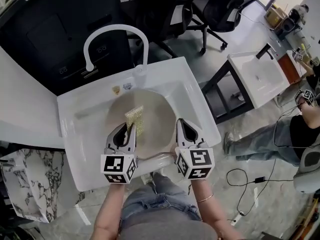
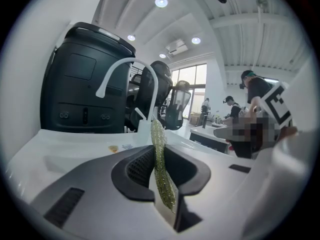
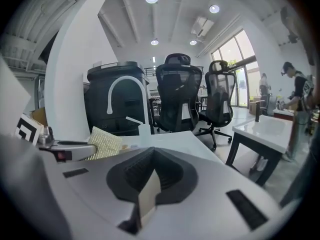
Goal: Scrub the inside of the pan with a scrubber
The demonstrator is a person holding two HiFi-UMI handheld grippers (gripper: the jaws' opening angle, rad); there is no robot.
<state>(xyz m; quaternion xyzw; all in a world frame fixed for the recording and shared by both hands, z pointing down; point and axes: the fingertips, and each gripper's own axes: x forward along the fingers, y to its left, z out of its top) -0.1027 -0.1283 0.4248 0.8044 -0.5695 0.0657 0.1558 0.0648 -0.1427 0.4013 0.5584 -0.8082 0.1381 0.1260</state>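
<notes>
fingers (image 2: 134, 170) of the left gripper (image 1: 128, 130) are pressed together on a yellow-green scrubber (image 1: 135, 117). the pad stands on edge between the dark pads and sticks out past the tips toward 12 o'clock. in the head view this gripper sits at about 7 o'clock of the pan (image 1: 159, 109), and the scrubber lies over the pan's pale inside, left of its middle. whether it touches the pan's surface cannot be told.

the pan is round and lies in the basin of a white sink (image 1: 70, 134). a white arched faucet (image 1: 115, 30) stands at the sink's 12 o'clock edge.

the right gripper (image 1: 181, 125) is at about 4 o'clock of the pan, just beside its rim. its own view shows the jaws closed on each other, with nothing seen between the pads. that view also shows the scrubber off at 9 o'clock, apart from the right gripper's tips.

further right, at 2 o'clock of the head view, a second white sink (image 1: 257, 76) stands on a dark frame. a person (image 1: 272, 136) is on the floor beside it at 3 o'clock.
</notes>
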